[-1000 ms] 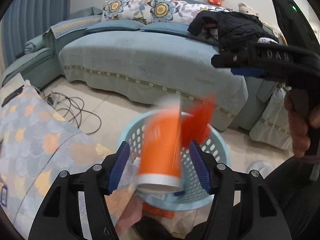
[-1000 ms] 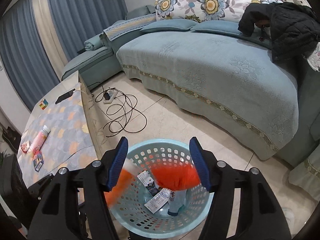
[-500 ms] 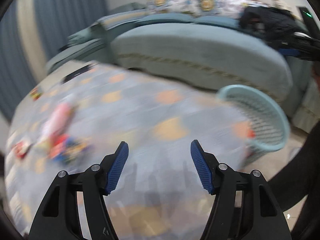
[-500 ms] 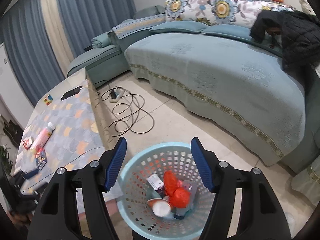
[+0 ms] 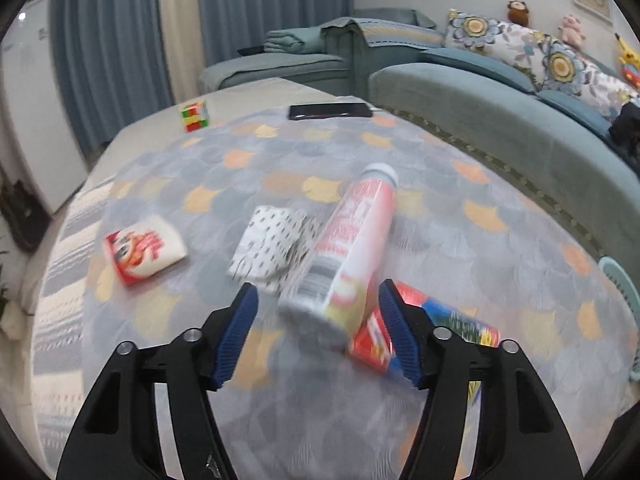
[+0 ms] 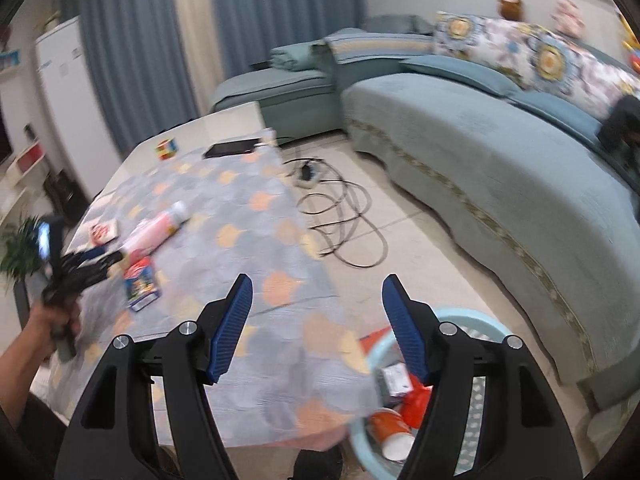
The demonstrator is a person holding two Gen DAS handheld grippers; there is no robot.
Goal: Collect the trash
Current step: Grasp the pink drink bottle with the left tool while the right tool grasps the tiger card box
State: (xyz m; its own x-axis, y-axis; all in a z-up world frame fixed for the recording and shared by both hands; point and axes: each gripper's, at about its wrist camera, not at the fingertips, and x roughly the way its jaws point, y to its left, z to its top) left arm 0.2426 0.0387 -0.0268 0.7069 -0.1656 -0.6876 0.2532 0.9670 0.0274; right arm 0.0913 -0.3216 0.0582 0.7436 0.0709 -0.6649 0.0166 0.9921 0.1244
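My left claw (image 5: 316, 322) is closing, empty, over one pink bottle (image 5: 348, 252) and three packets beside it; right claw (image 6: 316, 326) apart.

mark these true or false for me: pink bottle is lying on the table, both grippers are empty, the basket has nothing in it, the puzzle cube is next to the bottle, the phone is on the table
1. The pink bottle lies on its side on the table. True.
2. The left gripper and right gripper hold nothing. True; the left's jaws are closing, with the bottle just ahead, not gripped.
3. The basket is empty. False; an orange cup and other trash lie inside.
4. The puzzle cube sits beside the bottle. False; it is at the far edge.
5. The black phone lies on the table. True.
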